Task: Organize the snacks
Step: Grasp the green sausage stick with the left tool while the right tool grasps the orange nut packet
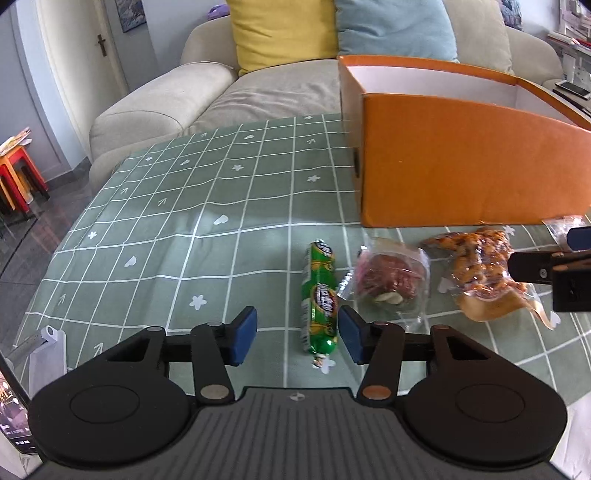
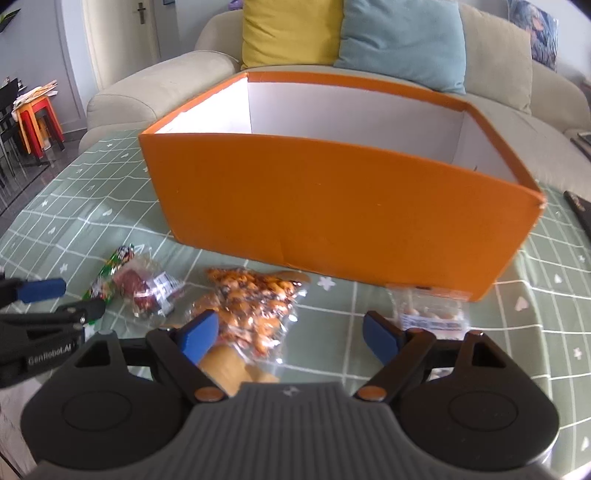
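An open orange box [image 1: 461,162] [image 2: 332,206] with a white inside stands on the green checked tablecloth [image 1: 184,221]. In front of it lie a green roll-shaped snack pack [image 1: 319,299] [image 2: 107,275], a clear bag with a reddish snack [image 1: 391,280] [image 2: 146,291], a clear bag of orange snacks [image 1: 480,269] [image 2: 255,306] and a small clear packet [image 2: 432,314]. My left gripper [image 1: 297,338] is open, the green pack lying just inside its right finger. My right gripper [image 2: 288,334] is open beside the orange snack bag and also shows in the left wrist view [image 1: 546,269].
A beige sofa [image 1: 258,85] with a yellow cushion [image 1: 284,29] and a blue cushion [image 1: 395,26] stands behind the table. Red and orange stools [image 1: 18,173] stand at the left. A dark flat object [image 2: 581,214] lies at the table's right edge.
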`<state>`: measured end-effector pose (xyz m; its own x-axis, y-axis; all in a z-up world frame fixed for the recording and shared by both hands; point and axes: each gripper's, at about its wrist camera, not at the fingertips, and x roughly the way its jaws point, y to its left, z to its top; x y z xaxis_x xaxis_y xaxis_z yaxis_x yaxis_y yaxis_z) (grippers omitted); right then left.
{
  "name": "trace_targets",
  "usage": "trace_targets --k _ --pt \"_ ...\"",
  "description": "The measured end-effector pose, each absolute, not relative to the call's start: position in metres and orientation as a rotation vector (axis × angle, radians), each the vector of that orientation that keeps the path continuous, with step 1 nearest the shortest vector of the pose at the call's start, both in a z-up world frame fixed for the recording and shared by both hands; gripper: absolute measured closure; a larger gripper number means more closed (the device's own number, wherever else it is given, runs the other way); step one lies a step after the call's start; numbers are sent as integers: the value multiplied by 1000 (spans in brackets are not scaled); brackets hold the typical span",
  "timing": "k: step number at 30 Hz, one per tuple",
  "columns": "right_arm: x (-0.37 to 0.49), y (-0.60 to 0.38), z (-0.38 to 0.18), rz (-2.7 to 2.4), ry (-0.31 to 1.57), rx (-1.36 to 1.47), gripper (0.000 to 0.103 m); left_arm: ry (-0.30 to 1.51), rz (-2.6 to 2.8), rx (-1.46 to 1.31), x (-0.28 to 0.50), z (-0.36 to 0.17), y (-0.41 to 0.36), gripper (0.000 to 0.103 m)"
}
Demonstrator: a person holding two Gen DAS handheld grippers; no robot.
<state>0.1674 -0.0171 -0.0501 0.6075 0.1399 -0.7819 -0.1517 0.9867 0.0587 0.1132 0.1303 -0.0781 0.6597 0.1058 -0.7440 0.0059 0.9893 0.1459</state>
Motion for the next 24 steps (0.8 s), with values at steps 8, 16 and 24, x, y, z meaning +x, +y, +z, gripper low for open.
trace_targets --k 8,16,24 --pt "192 -7 -65 151 975 69 20 836 -2 171 127 -82 129 43" --pt "204 1 -75 145 1021 128 20 837 -52 168 144 -88 127 43" --pt "196 27 -81 173 982 -63 24 836 -57 79 146 -91 134 65"
